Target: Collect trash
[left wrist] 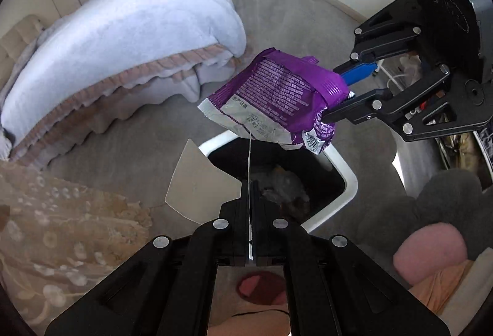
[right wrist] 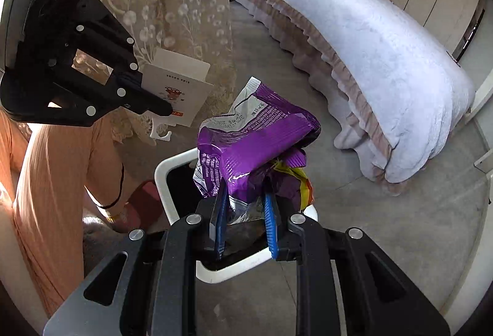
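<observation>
A purple snack wrapper (right wrist: 255, 148) is being gripped by the right gripper (right wrist: 245, 212) above the white-rimmed bin (left wrist: 345, 169); a white card (right wrist: 178, 89) is being clamped by the left gripper (left wrist: 250, 191).

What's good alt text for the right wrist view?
The right gripper holds a crumpled purple snack wrapper over a white-rimmed trash bin. At left, the left gripper pinches a white card; a bed lies behind.

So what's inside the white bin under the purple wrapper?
The white bin has a dark interior holding crumpled, clear-looking trash. The purple wrapper and the left tongs cover part of the opening, so the rest stays hidden.
</observation>
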`<state>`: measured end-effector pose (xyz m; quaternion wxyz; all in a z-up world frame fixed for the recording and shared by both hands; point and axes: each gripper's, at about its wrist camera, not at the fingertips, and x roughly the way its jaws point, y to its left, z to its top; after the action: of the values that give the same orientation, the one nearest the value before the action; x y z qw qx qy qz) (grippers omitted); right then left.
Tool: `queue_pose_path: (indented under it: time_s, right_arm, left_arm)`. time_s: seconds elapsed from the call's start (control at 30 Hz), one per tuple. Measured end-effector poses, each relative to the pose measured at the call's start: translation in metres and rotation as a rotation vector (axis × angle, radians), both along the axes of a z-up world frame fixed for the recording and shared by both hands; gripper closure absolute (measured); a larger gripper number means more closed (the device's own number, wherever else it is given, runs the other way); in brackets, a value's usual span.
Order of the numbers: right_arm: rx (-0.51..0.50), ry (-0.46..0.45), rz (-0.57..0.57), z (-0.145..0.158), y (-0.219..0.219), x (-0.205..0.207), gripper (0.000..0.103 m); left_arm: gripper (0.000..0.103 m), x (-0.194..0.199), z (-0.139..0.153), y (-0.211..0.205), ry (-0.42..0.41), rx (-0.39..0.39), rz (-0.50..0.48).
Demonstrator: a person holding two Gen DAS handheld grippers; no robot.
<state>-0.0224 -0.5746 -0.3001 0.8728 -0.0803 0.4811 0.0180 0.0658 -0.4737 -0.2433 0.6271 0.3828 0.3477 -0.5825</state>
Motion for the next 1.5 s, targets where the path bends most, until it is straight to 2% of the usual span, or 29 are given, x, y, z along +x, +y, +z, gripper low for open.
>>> queue_pose_path:
  time_s: [0.17,0.33,0.37,0.4,0.43,0.47,0.5,0.53,0.7,1.0,1.27,1.5]
  right_arm:
    - [-0.013,0.095,0.028,-0.032,-0.015,0.009,0.080]
    - [-0.015,0.162,0.059,-0.056,-0.023,0.014,0.080]
    - [-0.015,0.173,0.067,-0.060,-0.024,0.017,0.079]
    - [-0.002,0.184,0.078,-0.063,-0.026,0.018,0.065]
    - [0.008,0.197,0.086,-0.064,-0.027,0.020,0.044]
    - [-0.017,0.182,0.087,-0.065,-0.028,0.021,0.009]
    - [-0.042,0.172,0.100,-0.066,-0.027,0.021,0.004]
    - [-0.052,0.192,0.109,-0.068,-0.028,0.023,0.004]
    - [-0.053,0.236,0.141,-0.070,-0.027,0.025,0.004]
    - [-0.073,0.249,0.208,-0.063,-0.005,0.021,0.004]
    - [-0.109,0.178,0.241,-0.033,0.017,0.017,0.004]
    - [-0.140,0.035,0.258,0.016,0.038,0.022,0.004]
  left_arm:
    - [0.102,-0.007,-0.032,-0.023,0.021,0.058,-0.169]
    - [0.102,0.000,-0.055,-0.040,0.055,0.093,-0.239]
    - [0.102,0.001,-0.059,-0.042,0.058,0.099,-0.252]
    - [0.101,-0.001,-0.062,-0.046,0.060,0.105,-0.265]
    - [0.092,-0.001,-0.066,-0.048,0.056,0.104,-0.276]
    - [0.074,-0.001,-0.070,-0.049,0.047,0.102,-0.282]
    - [0.011,-0.001,-0.072,-0.048,0.045,0.107,-0.284]
    - [0.005,-0.001,-0.076,-0.048,0.040,0.098,-0.285]
    - [0.005,0.000,-0.080,-0.048,0.040,0.105,-0.287]
    - [0.005,-0.001,-0.056,-0.039,0.013,0.072,-0.269]
    - [0.005,-0.009,-0.019,-0.013,-0.046,0.022,-0.232]
    - [0.005,-0.007,0.025,0.021,-0.104,-0.056,-0.144]
